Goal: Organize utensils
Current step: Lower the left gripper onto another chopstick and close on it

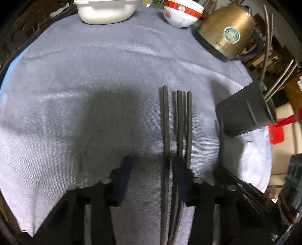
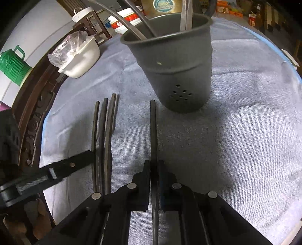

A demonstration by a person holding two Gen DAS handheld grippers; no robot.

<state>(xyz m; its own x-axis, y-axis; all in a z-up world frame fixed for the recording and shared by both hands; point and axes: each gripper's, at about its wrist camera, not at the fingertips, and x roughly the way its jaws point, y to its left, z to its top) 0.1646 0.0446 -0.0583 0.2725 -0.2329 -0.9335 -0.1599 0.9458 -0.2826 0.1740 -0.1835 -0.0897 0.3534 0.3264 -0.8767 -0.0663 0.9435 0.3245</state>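
Note:
Several dark chopsticks (image 1: 179,124) lie side by side on the grey cloth (image 1: 94,79); they also show in the right wrist view (image 2: 104,128). My left gripper (image 1: 152,165) is open, low over the cloth, its right finger touching the chopsticks. My right gripper (image 2: 154,167) is shut on a single dark chopstick (image 2: 153,122) that points toward the grey utensil holder (image 2: 175,71). The holder stands upright with metal utensils in it and also shows in the left wrist view (image 1: 245,111).
A white container (image 1: 105,11), stacked red-rimmed bowls (image 1: 181,13) and a gold kettle (image 1: 226,32) stand at the far edge of the table. A green jug (image 2: 13,64) and a white tub with a plastic bag (image 2: 75,54) are at the left.

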